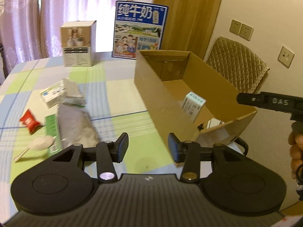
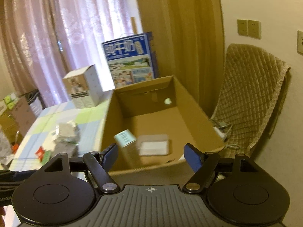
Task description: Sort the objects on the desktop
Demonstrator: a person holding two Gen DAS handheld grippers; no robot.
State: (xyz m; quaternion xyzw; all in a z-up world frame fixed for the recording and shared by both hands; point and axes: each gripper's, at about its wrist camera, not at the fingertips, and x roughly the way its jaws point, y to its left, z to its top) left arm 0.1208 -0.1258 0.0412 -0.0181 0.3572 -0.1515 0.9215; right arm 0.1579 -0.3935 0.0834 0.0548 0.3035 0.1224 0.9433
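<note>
Both the left gripper (image 1: 146, 147) and right gripper (image 2: 150, 156) have jaws spread and empty; ahead-left of the left jaws, the small white medicine box (image 1: 52, 96) on the desk (image 1: 117, 98) looks light and stiff, best pinched across its narrow sides.

The left gripper (image 1: 147, 147) is held pitched downward, its 2 blue-padded jaws parted with nothing between them. The right gripper (image 2: 152, 156) is likewise tilted down, jaws spread wider and empty. A hand (image 1: 296, 155) is seen at the left view's right edge.
</note>
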